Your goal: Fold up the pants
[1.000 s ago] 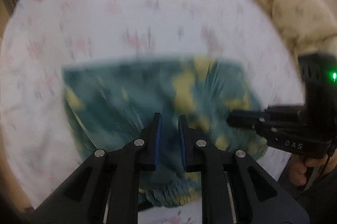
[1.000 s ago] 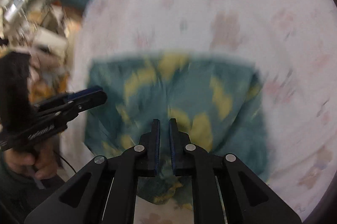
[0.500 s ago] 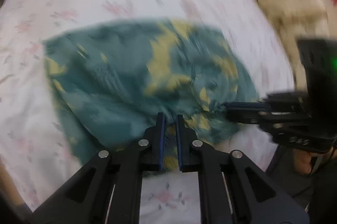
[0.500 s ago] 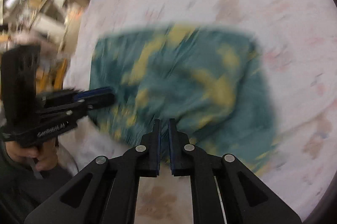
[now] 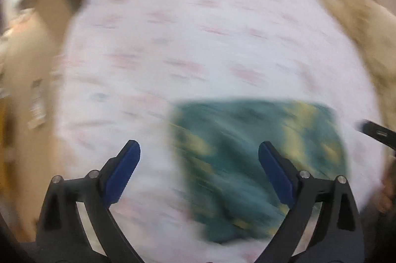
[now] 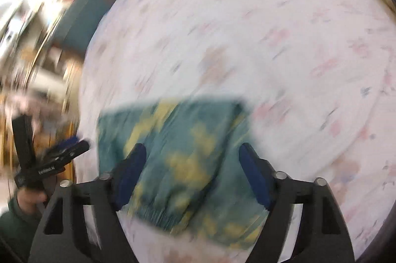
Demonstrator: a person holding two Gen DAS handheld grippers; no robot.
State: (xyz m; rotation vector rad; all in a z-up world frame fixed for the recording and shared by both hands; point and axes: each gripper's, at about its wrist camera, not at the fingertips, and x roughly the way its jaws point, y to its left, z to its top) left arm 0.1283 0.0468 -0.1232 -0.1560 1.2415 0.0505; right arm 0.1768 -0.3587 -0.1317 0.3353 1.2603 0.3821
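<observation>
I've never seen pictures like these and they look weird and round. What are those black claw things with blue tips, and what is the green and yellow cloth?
The claws are two grabbing tools, and a person holds one in each hand. Each tool has a small camera that looks out along its two fingers, so you get two round, stretched pictures. One shows the left gripper from behind, the other shows the right gripper. The blue parts are soft pads on the fingers. Both grippers are wide open and hold nothing. The cloth is a pair of pants, teal with yellow patches, lying folded into a rough rectangle on a white bedsheet with small pink flowers. In the right gripper's picture you can also see the other tool at the left edge, with the person's hand around its handle. Everything is blurry because the tools are moving.
</observation>
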